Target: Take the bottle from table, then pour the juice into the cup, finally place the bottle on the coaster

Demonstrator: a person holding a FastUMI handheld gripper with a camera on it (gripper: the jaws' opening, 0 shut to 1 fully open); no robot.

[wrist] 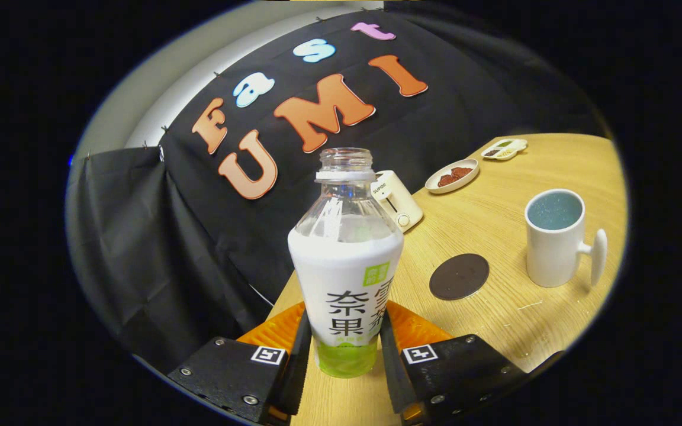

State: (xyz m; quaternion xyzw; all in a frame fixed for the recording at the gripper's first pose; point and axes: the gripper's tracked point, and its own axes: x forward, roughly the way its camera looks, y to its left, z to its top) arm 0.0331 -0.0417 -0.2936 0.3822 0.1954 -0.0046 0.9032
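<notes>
bottle (347,278) – label with large printed characters | toaster (399,202) – small brand mark | claw (346,331) grips bottle

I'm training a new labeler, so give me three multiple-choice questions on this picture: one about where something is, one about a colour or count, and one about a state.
1. Where is the coaster?
A. On the table between bottle and cup
B. Under the cup
C. Under the bottle

2. What colour is the cup outside?
A. Red
B. White
C. Black

3. What state is the bottle in?
A. Capped and lying down
B. Upright, cap off, held between the fingers
C. Tipped over the cup

Answers:
1. A: the dark round coaster lies bare on the table, with the bottle on one side and the cup on the other.
2. B: the cup's wall and handle are white.
3. B: the bottle's neck is open, it stands upright, and the gripper has a finger pressed on each side of its base.
</notes>
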